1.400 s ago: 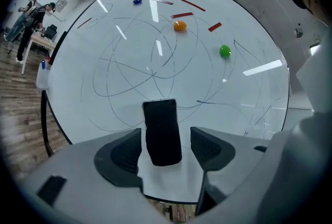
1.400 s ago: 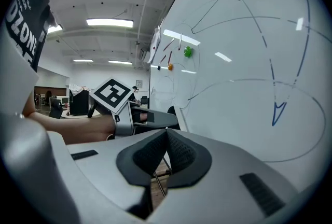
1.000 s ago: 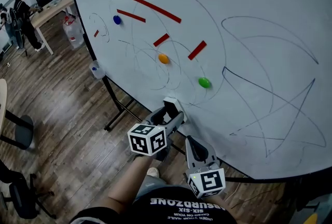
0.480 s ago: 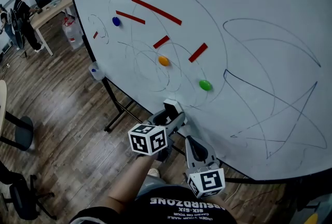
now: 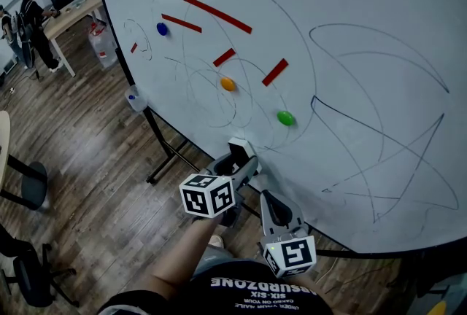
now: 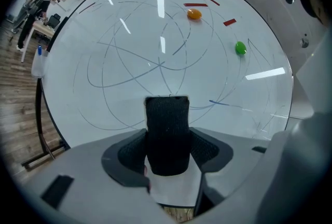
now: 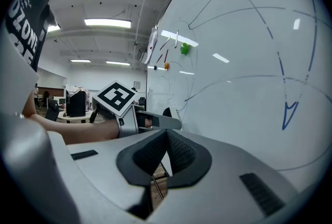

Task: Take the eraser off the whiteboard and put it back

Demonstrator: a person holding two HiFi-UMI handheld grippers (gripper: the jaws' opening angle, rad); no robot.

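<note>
- The black felt block eraser (image 6: 167, 135) with its white plastic body stands between the jaws of my left gripper (image 6: 167, 153), its far end against the board, low down near the bottom edge.
- In the head view the eraser (image 5: 238, 146) shows as a small white and black block at the tip of my left gripper (image 5: 238, 162).
- My left gripper's jaws have just been closing, and the dark ribbed pads (image 6: 129, 153) now lie against both flanks of the eraser, grasping it.
- My right gripper (image 7: 166, 132) hangs just beside the left one and further from the board, jaws clenched together with nothing in them. In the head view my right gripper (image 5: 273, 205) sits below and to the right of the left.
- The large white whiteboard (image 5: 365, 29) carries thin blue pen curves and several red magnetic strips (image 5: 217, 14).
- A round orange magnet (image 5: 228, 84), a round green magnet (image 5: 285, 117) and a round blue magnet (image 5: 162, 28) stick to it above the eraser, well apart.
- Brown wooden plank floor (image 5: 95, 160) lies beneath.
</note>
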